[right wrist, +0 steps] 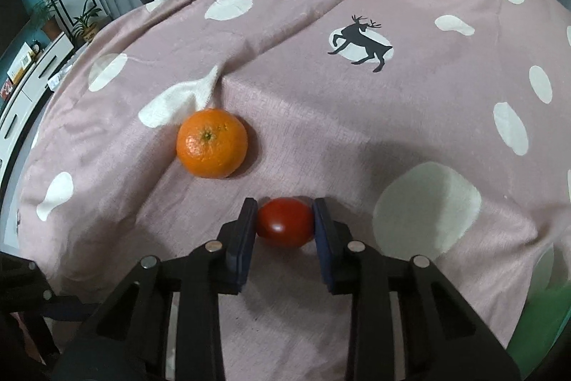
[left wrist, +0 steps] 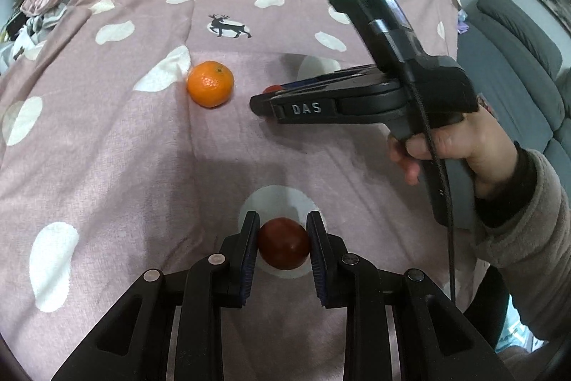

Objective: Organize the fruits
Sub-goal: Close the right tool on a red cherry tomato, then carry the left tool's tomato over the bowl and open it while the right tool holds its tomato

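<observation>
The left wrist view shows the left gripper (left wrist: 283,243) with its jaws clamped on a small dark red fruit (left wrist: 283,247). The fruit sits between the two pads, over a white spot on the pink cloth (left wrist: 142,166). The cloth has white dots and a little black deer (left wrist: 228,25) on it. I cannot tell what is under the cloth. An orange (left wrist: 210,84) lies on the cloth, farther away and to the left. In this view the right gripper (left wrist: 264,99) comes in from the right side, held by a hand (left wrist: 449,145) in a grey fuzzy sleeve (left wrist: 528,209). A bit of red peeks out at its tip. The right wrist view shows this better: the right gripper (right wrist: 285,220) has its jaws pressed on a second red fruit (right wrist: 285,222), low over the cloth. The orange (right wrist: 212,142) is near it, up and to the left, but not touching. So both grippers hold one red fruit each, and the orange is alone with nothing touching it. I see no bowl or basket for the fruits, so I cannot tell where they should go. I think the job is only partly done. The two red fruits are grabbed but not yet put in a place. The orange may need to be moved too, or the red fruits may go next to it.
</observation>
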